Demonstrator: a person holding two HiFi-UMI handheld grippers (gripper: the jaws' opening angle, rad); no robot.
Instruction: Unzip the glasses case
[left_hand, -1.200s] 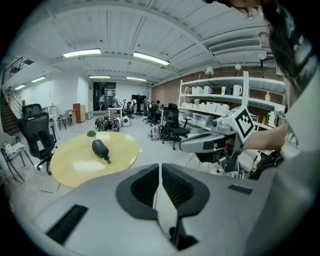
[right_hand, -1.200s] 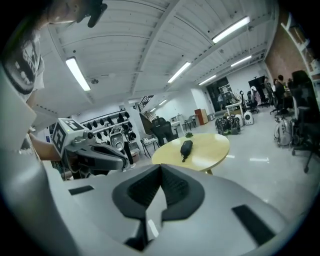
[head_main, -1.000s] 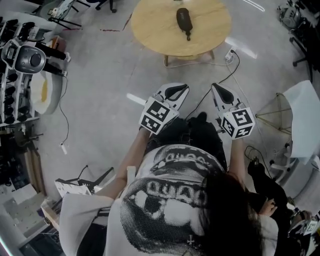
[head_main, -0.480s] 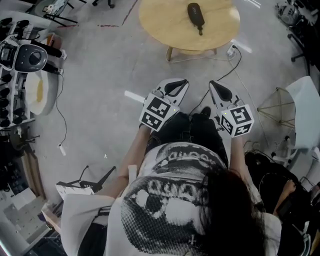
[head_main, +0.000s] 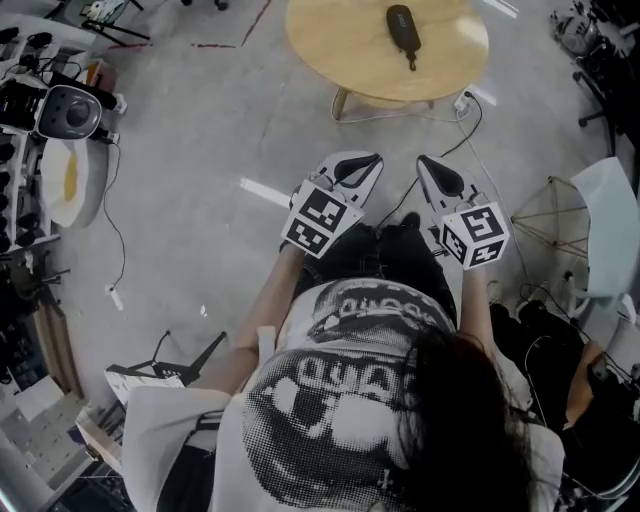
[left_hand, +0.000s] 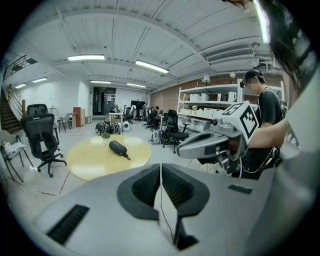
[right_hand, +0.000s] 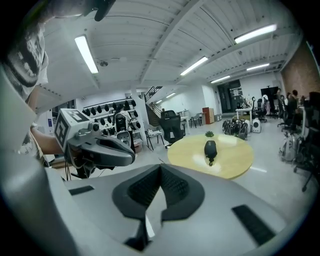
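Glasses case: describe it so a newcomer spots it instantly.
Find the round, light wooden table standing in the open room. The glasses case lies on it: a dark, elongated pouch with a short strap at one end, unlike the small green plant near it.

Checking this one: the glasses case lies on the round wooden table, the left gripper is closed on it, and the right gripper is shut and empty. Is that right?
Not quite. The left gripper is shut on nothing: the left gripper view shows its jaws together, with the glasses case far ahead on the round table, untouched. The rest stands.
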